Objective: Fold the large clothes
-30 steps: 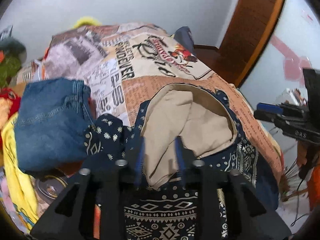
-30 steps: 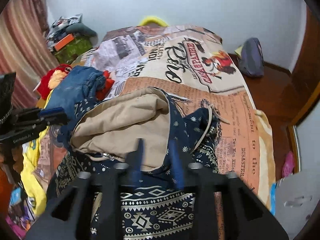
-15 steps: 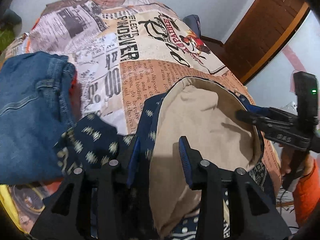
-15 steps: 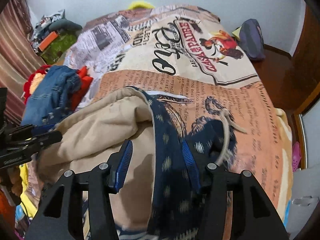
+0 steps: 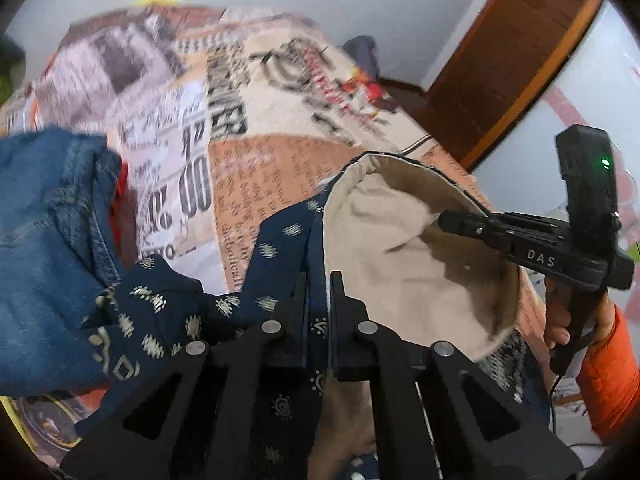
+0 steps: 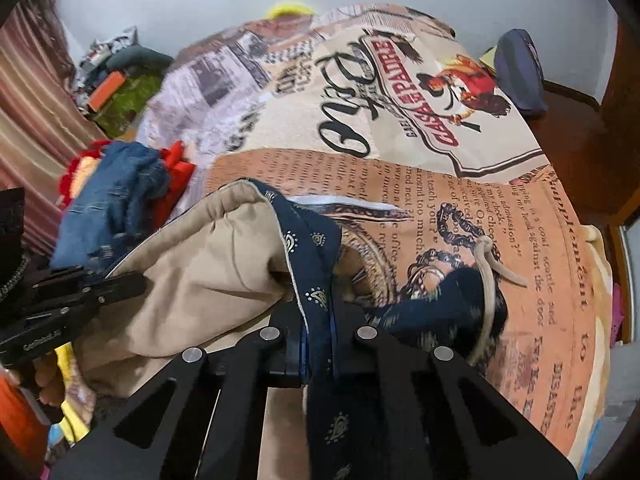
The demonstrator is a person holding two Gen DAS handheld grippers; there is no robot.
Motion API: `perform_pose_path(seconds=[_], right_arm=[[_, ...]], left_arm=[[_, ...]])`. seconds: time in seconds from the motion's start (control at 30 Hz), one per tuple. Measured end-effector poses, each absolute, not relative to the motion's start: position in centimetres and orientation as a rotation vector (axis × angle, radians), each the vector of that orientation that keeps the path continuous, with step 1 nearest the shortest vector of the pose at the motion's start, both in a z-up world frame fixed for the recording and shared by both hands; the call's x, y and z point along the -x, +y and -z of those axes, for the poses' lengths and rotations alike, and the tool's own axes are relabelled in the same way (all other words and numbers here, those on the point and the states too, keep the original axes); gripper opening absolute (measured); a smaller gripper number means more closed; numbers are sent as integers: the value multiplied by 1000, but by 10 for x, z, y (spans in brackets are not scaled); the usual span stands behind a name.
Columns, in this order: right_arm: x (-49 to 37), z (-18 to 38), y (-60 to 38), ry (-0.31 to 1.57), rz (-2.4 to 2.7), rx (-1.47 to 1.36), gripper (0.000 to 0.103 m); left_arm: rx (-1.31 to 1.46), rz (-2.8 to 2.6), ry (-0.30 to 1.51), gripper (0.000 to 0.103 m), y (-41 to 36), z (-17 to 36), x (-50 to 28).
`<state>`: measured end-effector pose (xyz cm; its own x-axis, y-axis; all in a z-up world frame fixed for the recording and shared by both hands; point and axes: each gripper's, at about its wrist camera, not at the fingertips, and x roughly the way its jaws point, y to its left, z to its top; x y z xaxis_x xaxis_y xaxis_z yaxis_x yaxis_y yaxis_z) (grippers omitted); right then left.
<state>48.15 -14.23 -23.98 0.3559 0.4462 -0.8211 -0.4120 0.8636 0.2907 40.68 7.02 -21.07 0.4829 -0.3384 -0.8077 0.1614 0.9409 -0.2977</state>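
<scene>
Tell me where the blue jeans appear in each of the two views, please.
Left wrist view: blue jeans fill the left edge, middle height.
Right wrist view: blue jeans lie upper left, smaller, beside red cloth.
Shared landmark: the hood's beige lining.

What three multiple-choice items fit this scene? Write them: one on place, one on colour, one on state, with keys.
1. Where does the denim garment lie?
A. on the bed's left side
B. on the floor by the door
C. inside the hood

2. What colour is the hood lining?
A. red
B. beige
C. green

3. How is the right gripper?
A. wide open
B. shut on the hooded garment
C. holding the cord

Key: A, it sits left on the bedspread; B, pale tan inside; C is wrong, B: fabric pinched.
</scene>
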Motion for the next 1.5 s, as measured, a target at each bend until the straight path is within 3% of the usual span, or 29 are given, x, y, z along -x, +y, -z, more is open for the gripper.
perform_pose_path(seconds=[0.13, 0.37, 0.87, 1.1, 1.23, 1.5], right_arm=[[-455, 211, -155, 1029, -592, -53, 7], [-391, 184, -169, 981, -639, -32, 6], [-311, 226, -188, 1079, -609, -54, 7], [-299, 224, -199, 1112, -589, -65, 7], [-292, 203, -205, 1062, -591, -66, 7], [-301, 154, -203, 925, -604, -102, 8]], left_arm=[[166, 361, 966, 7, 62, 177, -373], [150, 393, 967, 7, 51, 163, -313], [81, 356, 1067, 7, 41, 206, -225], [73, 311, 1097, 17, 49, 209, -204], [96, 311, 1038, 28, 57, 185, -191], [92, 252, 901, 39, 69, 137, -205]])
